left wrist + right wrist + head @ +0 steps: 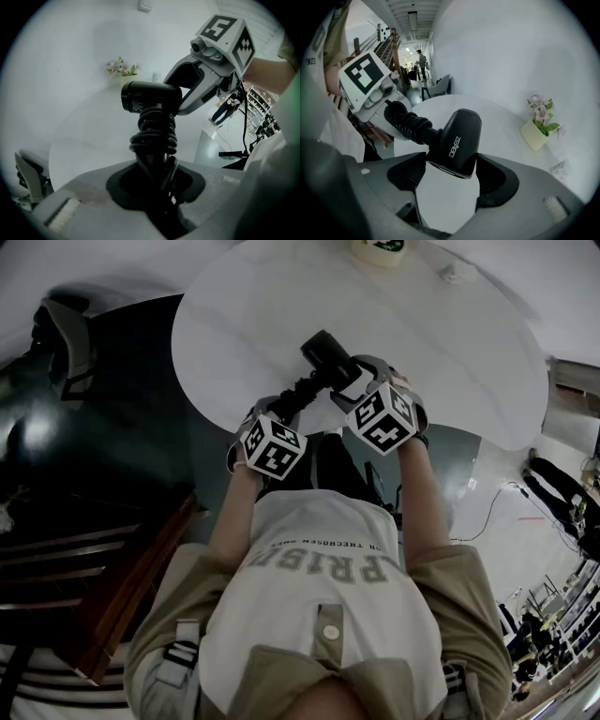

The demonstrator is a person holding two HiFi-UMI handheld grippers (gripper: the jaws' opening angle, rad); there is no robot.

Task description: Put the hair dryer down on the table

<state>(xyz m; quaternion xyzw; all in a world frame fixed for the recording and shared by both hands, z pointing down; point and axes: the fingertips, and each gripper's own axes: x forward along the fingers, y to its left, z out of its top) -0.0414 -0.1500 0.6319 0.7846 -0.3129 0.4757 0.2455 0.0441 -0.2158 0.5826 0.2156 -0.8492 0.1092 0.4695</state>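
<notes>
- Round white table [469,352]: mostly bare. The drop zone sits close to the near edge, so a dryer set down too near could tip or roll off toward the person.
- Hair dryer [328,357]: held in the air over the near part of the table, barrel pointing away from the person, handle toward the left side. Not on the surface yet, as far as I can judge.
- Right gripper [450,183]: jaws wide around the barrel's rear end, pads look pressed on both sides. The barrel is smooth and rounded, so a shallow bite could let it twist or slide out.
- Left gripper [157,187]: clamped on the handle through the wrapped cord.
- Cord [154,136]: coiled around the handle, soft and lumpy under the pads. The grip may shift if the coils slip, and a loose loop could snag a jaw on release.
- Two-point hold: if one side lets go early, the dryer swings on the other.
- Flower pot [536,129]: at the far side, well apart, low risk.
</notes>
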